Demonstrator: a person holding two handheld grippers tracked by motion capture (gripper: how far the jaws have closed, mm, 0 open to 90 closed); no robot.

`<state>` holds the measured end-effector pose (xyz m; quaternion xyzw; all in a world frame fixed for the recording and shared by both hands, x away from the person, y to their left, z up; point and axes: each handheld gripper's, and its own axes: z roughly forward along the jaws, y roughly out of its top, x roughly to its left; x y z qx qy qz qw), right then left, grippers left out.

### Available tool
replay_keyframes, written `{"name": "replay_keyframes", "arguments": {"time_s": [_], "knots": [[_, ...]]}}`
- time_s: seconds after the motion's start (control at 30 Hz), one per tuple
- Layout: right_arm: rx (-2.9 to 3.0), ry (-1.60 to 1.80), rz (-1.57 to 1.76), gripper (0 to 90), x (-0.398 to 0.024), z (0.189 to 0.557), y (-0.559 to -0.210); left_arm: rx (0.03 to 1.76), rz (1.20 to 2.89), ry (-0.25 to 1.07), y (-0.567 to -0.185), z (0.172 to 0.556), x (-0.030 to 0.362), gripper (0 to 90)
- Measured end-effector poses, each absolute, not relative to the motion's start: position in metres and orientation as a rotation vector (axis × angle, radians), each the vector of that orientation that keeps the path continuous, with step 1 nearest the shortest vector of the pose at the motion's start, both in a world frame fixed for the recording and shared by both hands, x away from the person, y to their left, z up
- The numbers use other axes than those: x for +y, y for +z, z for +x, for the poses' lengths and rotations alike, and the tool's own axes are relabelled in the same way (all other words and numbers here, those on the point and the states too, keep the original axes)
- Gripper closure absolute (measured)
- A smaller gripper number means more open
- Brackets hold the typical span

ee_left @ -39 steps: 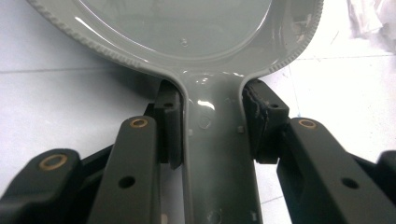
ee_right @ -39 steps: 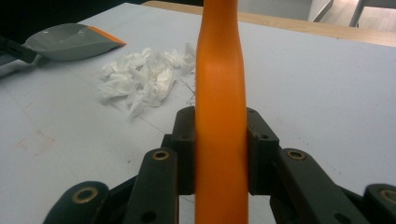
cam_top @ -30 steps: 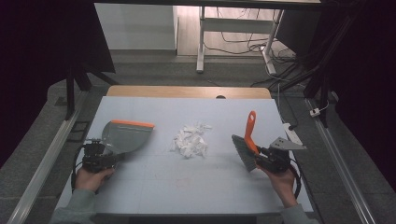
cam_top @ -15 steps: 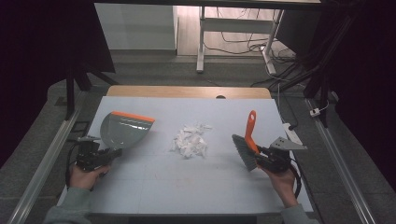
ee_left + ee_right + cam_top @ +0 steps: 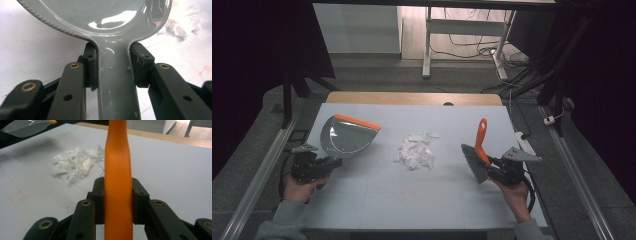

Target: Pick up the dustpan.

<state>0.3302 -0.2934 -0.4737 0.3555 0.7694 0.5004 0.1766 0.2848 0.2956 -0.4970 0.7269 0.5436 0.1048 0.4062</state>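
A person sits at a pale blue table with a two-jaw gripper in each hand. The left gripper has its jaws closed tight on the handle of a grey dustpan; in the left gripper view both black pads press against the sides of the narrow handle, and the wide glossy pan spreads out just beyond the jaw tips. The pan has an orange front edge on the side farthest from the jaws and is tilted up off the table. The right gripper has its jaws closed on the orange handle of a hand brush; in the right gripper view the handle stands squeezed between the two pads and runs straight on past them. The grey bristles sit just beside the jaws, on the side toward the table's middle. A heap of crumpled white paper scraps lies on the table between the two grippers, apart from both tools, ahead and to the left of the right jaws and beyond the pan's right rim from the left jaws.
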Motion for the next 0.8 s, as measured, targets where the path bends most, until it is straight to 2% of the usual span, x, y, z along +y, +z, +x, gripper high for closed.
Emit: {"name": "replay_keyframes", "arguments": {"time_s": [0.27, 0.8], "knots": [[2.178, 1.41, 1.002, 70.6, -0.293, 0.33, -0.473, 1.229, 1.879, 0.261, -0.489, 0.278, 0.297, 61.3], [2.178, 1.408, 1.004, 70.6, -0.292, 0.33, -0.474, 1.078, 2.001, 0.218, -0.477, 0.27, 0.288, 61.4]]}}
